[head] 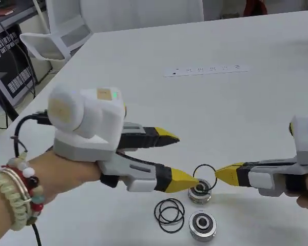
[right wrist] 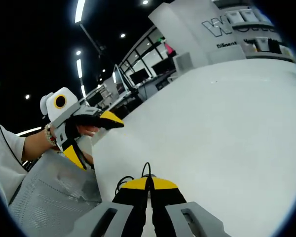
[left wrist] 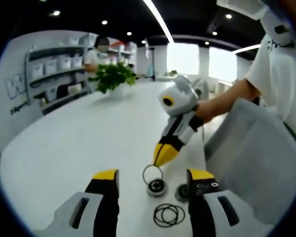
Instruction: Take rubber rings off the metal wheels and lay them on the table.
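Observation:
Two metal wheels stand near the table's front edge, one [head: 200,190] between the gripper tips and another [head: 202,224] closer to me. A thin black rubber ring [head: 204,171] stands up over the farther wheel, and my right gripper [head: 225,175] is shut on its edge. In the right gripper view the ring [right wrist: 147,171] rises from the shut yellow tips [right wrist: 148,184]. My left gripper [head: 184,158] is open, its lower jaw tip touching or nearly touching that wheel [left wrist: 156,187]. Several loose rings [head: 169,211] lie flat left of the near wheel.
A flush socket strip [head: 205,70] sits in the white table [head: 143,77] farther out. White chairs [head: 61,36] stand beyond the far left corner. A potted plant [left wrist: 113,76] stands on the table, well away from the work.

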A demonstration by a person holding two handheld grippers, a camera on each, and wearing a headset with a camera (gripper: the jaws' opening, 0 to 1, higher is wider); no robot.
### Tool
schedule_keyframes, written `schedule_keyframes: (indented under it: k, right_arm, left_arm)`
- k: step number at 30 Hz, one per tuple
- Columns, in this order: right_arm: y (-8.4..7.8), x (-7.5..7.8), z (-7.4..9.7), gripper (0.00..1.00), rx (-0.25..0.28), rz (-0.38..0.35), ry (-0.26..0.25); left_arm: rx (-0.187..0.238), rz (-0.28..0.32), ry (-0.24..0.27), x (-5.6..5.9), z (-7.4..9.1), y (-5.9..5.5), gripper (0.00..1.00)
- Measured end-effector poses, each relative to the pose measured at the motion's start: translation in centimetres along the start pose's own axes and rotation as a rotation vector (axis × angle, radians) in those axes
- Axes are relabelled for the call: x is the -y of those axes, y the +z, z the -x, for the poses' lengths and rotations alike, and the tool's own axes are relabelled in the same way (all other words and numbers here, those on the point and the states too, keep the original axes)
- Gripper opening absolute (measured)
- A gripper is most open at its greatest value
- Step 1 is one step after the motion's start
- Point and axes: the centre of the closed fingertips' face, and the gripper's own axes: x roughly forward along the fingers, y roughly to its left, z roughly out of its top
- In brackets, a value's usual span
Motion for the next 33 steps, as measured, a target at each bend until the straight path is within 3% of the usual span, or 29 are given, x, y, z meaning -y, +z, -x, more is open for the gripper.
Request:
schedule_keyframes:
  k: [9, 16, 20, 23, 30, 33]
  right_arm:
    - [1.0, -1.0, 1.7, 0.0, -0.015, 0.054, -0.002]
    - [1.5, -2.0, 2.5, 0.0, -0.032, 0.09, 0.0]
    - [2.2, -2.8, 2.8, 0.0, -0.034, 0.125, 0.006]
    - [2.8, -3.5, 2.9, 0.0, -0.034, 0.15, 0.017]
    - [3.9, -5.2, 2.6, 0.0, -0.036, 0.174, 0.059]
    - [4.2, -6.0, 2.3, 0.0, -0.04, 0.196, 0.077]
  left_arm:
    - [0.032, -0.022, 0.124, -1.3, 5.9, 0.8, 0.69]
    - [0.053, -0.011, 0.227, -1.7, 10.4, 0.2, 0.74]
    - [0.058, 0.016, 0.293, -1.9, 12.6, -0.7, 0.76]
    - [0.041, 0.036, 0.34, -2.0, 14.0, -2.0, 0.79]
    - [0.06, 0.108, 0.405, -2.0, 16.4, -3.8, 0.82]
    - [0.054, 0.124, 0.411, -1.8, 16.8, -4.5, 0.84]
